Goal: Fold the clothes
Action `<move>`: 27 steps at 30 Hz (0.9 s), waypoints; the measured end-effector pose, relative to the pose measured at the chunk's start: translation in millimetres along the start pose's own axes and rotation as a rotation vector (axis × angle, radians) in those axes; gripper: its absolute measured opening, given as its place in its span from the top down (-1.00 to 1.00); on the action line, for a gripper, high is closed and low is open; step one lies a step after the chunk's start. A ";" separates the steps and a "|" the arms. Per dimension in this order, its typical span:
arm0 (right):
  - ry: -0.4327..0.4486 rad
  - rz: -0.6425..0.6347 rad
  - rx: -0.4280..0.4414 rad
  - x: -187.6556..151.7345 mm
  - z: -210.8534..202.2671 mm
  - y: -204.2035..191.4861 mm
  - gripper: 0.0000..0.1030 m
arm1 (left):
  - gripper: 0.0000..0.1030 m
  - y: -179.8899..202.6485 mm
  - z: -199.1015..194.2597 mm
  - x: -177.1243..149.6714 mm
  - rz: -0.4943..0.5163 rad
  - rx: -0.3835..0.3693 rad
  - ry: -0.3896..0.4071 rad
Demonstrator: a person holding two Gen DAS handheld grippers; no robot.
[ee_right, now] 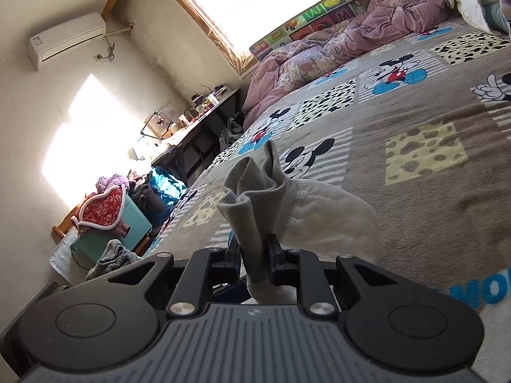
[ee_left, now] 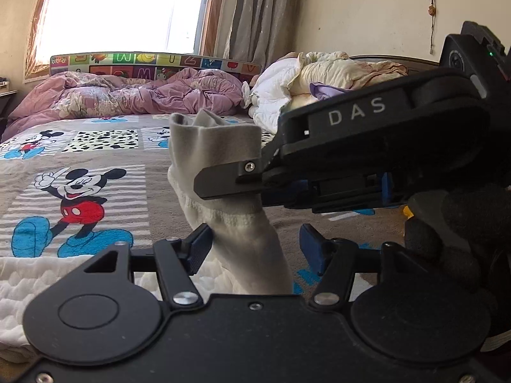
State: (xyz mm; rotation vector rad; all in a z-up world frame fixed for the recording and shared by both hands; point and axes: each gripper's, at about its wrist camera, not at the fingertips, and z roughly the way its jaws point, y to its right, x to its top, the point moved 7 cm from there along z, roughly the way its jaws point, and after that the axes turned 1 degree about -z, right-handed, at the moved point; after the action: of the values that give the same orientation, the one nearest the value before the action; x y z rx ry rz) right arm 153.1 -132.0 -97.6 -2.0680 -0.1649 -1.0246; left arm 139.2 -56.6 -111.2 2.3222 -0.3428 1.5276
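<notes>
A grey and white sock [ee_left: 223, 172] hangs upright over the bed. My right gripper [ee_left: 223, 175] comes in from the right in the left wrist view and is shut on the sock's grey cuff. In the right wrist view the right gripper [ee_right: 254, 255] pinches the sock [ee_right: 255, 210] between its blue pads, the grey cuff bunched above and the white foot part bulging to the right. My left gripper [ee_left: 255, 244] is open; the sock's lower part passes between its spread fingers [ee_left: 199, 245], resting against the left one.
The bed is covered by a Mickey Mouse blanket [ee_left: 80, 191]. A white quilted cloth [ee_left: 32, 281] lies at the near left. Pink duvet [ee_left: 127, 95] and white bedding [ee_left: 319, 76] pile up at the head. Beside the bed are a desk [ee_right: 191, 127] and clothes bins [ee_right: 108, 223].
</notes>
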 end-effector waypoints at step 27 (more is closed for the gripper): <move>0.105 0.217 -0.183 -31.9 -19.3 87.6 0.19 | -0.22 -89.3 9.5 -29.6 -0.746 -0.059 -0.092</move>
State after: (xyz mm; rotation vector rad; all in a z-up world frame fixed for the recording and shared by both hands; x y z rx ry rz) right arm 158.1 -197.2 -166.7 -2.1332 0.2095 -1.0416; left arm 169.5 21.6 -155.1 2.1102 0.4162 1.0204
